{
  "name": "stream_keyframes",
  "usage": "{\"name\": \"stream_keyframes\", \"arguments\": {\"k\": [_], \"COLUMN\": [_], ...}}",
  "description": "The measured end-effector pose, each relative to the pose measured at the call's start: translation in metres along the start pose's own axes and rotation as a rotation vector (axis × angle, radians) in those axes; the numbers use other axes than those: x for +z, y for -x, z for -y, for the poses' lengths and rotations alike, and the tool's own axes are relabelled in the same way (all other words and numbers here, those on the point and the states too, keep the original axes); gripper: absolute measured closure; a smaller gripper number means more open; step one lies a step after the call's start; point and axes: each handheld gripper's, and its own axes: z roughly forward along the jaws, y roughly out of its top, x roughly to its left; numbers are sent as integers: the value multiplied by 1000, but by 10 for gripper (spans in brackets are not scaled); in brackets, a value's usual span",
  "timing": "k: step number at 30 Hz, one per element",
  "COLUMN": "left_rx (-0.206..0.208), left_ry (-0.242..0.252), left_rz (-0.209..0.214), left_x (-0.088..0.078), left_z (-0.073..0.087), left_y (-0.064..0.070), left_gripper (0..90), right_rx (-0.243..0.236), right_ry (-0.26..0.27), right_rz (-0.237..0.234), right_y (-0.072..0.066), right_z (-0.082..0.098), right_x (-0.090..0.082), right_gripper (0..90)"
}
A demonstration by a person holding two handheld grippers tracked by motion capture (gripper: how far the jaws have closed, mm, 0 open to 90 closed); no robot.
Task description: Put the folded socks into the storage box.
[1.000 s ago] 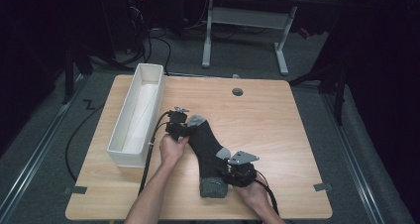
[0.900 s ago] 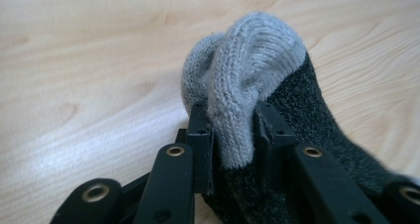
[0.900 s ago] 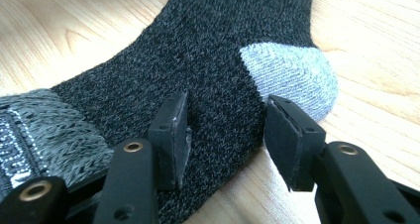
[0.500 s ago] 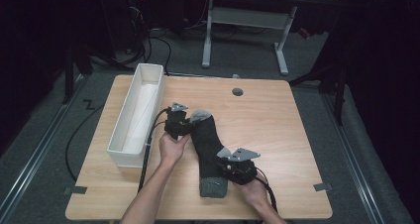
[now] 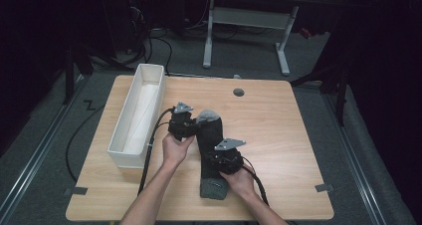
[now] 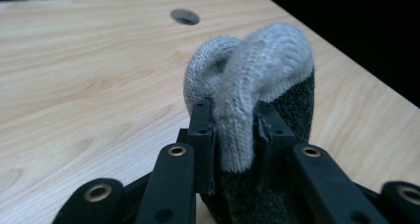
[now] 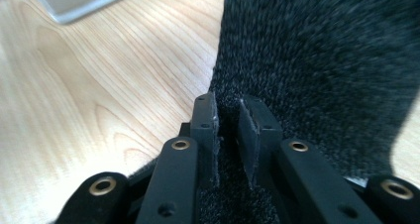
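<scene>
A dark grey sock [image 5: 211, 135] with a light grey toe lies lengthwise on the wooden table [image 5: 283, 130]. My left gripper [image 5: 195, 127] is shut on the grey toe end [image 6: 257, 70], which stands a little above the tabletop between its pads. My right gripper [image 5: 213, 161] sits at the sock's lower half, with a hand behind it. Its jaws have just been closing, and a fold of the dark fabric [image 7: 317, 60] is pinched between its pads [image 7: 247, 130].
A long white bin [image 5: 119, 145] stands along the table's left side, close to my left hand. A round cable hole [image 5: 239, 92] is at the table's far middle. Black cables trail from both grippers toward the near edge.
My left gripper has risen slightly with the sock's toe end. My right gripper has moved left onto the sock and its jaws have come together on the fabric.
</scene>
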Motion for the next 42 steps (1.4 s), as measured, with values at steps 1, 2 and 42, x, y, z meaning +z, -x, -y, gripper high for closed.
{"name": "stream_keyframes", "arguments": {"k": [1,2,42], "left_rx": [3,6,18], "left_ry": [-1,-3,35], "left_rz": [10,22,47], "left_x": [-1,-2,-22], "left_z": [0,1,6], "left_y": [3,6,13], "left_gripper": [730,730,768], "right_rx": [1,2,34], "right_ry": [-3,-7,19], "right_rz": [6,12,97], "right_y": [0,1,34], "right_z": [0,0,-11], "right_x": [2,4,0], "right_gripper": [762,762,676]}}
